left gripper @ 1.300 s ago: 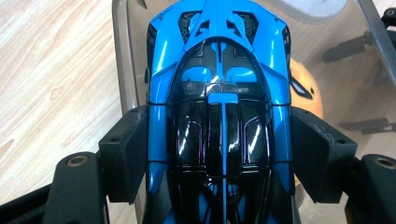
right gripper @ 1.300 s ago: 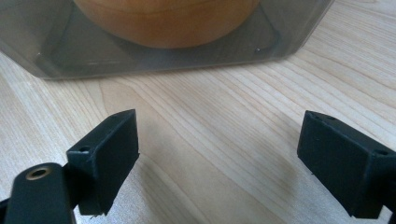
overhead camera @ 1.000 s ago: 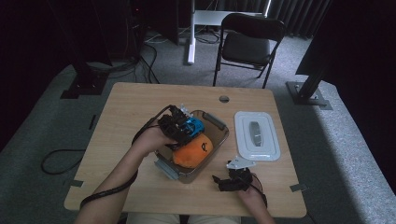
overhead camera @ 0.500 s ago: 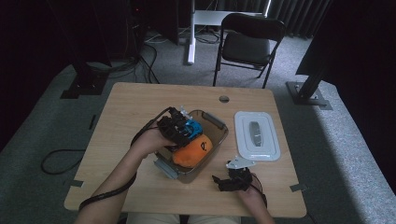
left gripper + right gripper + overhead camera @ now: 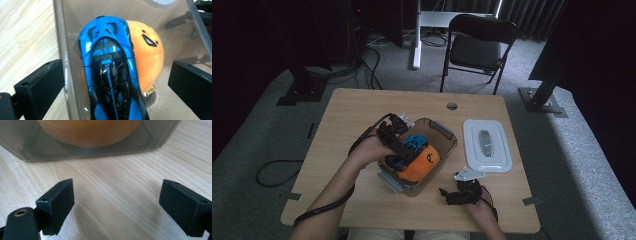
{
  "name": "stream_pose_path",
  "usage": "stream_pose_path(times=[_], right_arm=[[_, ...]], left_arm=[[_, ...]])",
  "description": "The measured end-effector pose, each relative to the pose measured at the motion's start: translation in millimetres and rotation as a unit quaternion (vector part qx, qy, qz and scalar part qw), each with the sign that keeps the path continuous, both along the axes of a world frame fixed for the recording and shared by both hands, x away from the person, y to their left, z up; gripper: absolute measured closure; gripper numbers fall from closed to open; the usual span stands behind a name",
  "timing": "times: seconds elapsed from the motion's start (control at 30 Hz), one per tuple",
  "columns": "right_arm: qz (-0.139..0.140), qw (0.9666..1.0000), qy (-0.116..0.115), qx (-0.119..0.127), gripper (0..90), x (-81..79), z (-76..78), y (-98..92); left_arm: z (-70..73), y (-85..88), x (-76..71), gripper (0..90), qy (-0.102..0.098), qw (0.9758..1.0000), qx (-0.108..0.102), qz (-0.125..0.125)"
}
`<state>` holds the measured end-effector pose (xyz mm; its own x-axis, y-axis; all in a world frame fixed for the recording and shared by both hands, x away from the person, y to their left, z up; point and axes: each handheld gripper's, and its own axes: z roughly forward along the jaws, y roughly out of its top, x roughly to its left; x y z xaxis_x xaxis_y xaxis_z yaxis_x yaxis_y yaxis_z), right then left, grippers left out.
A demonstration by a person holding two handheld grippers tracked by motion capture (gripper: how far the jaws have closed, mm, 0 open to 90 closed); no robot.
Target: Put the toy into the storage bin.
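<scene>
We found the blue toy car (image 5: 108, 67) lying inside the clear plastic bin (image 5: 444, 134), pressed against the orange plush (image 5: 147, 55) beside it; in the left gripper view its near end ran off the bottom edge, and in the high view most of it sat hidden under the left gripper (image 5: 116, 82), so we could not make out how it rested on the bin's floor. The plush itself was partly covered by the car, and in the right gripper view its top was cut off by the frame and dimmed by the bin wall. The left gripper's fingers (image 5: 40, 92) had just been opening and stood wide apart, with the car between them but not pressed by either, one finger outside the bin wall. Compared with the earlier high view, the left hand (image 5: 369, 150) hovered at much the same spot over the bin's left side. The right gripper (image 5: 117, 202) rested low on the desk (image 5: 347, 107) just in front of the bin, its fingers spread and empty, in the same place as before. The white lid (image 5: 487, 145) lay apart to the right on the desk, unmoved.
</scene>
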<state>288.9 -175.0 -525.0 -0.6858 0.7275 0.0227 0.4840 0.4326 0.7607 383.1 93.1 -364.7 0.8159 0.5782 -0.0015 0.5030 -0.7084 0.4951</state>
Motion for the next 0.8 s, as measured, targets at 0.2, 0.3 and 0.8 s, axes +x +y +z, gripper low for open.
stream_pose_path(times=[0.2,0.3,0.8], right_arm=[[-0.002,1.0000,-0.002,0.000,12.4,-0.3,0.1,-0.1],[-0.003,1.0000,-0.004,0.003,12.4,-0.6,0.3,-0.3],[-0.005,1.0000,-0.004,0.003,12.4,-0.4,2.5,-0.8]], left_arm=[[2.0,16.8,-0.2,1.4,-0.019,0.9992,-0.033,0.009],[1.7,27.2,0.1,1.4,-0.033,0.9985,-0.040,0.018],[-17.3,69.0,10.7,2.7,-0.061,0.9948,-0.060,0.056]])
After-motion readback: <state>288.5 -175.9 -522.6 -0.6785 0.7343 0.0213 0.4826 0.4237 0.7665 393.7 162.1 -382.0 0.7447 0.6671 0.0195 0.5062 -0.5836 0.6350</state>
